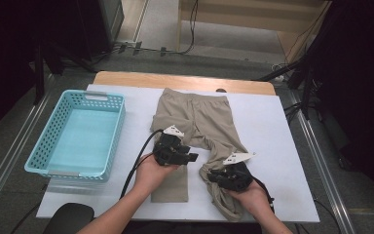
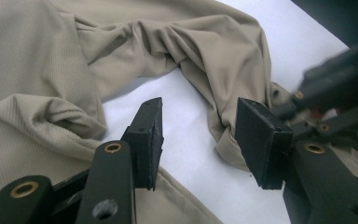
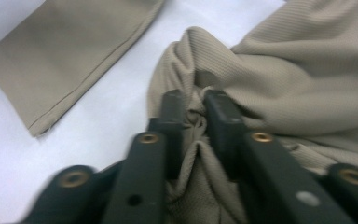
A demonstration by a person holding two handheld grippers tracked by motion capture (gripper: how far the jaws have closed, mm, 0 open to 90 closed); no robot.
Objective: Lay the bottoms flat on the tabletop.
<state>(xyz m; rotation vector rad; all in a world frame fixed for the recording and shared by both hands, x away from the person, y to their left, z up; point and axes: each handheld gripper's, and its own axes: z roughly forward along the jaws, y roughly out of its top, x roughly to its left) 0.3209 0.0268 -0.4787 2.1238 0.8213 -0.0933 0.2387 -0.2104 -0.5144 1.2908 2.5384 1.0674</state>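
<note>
Beige trousers lie on the white table top, waistband at the far side. One leg lies flat toward the person; the other is bunched up at the near right. My left gripper hovers over the crotch area with its jaws apart; in the left gripper view bare table shows between them and the bunched leg touches the right pad. My right gripper rests on the crumpled leg. In the right gripper view its jaws are pinched on a fold of that fabric.
A light blue plastic basket stands empty at the left of the white table top. The wooden table edge runs along the far side. Cables trail from both grippers toward the person.
</note>
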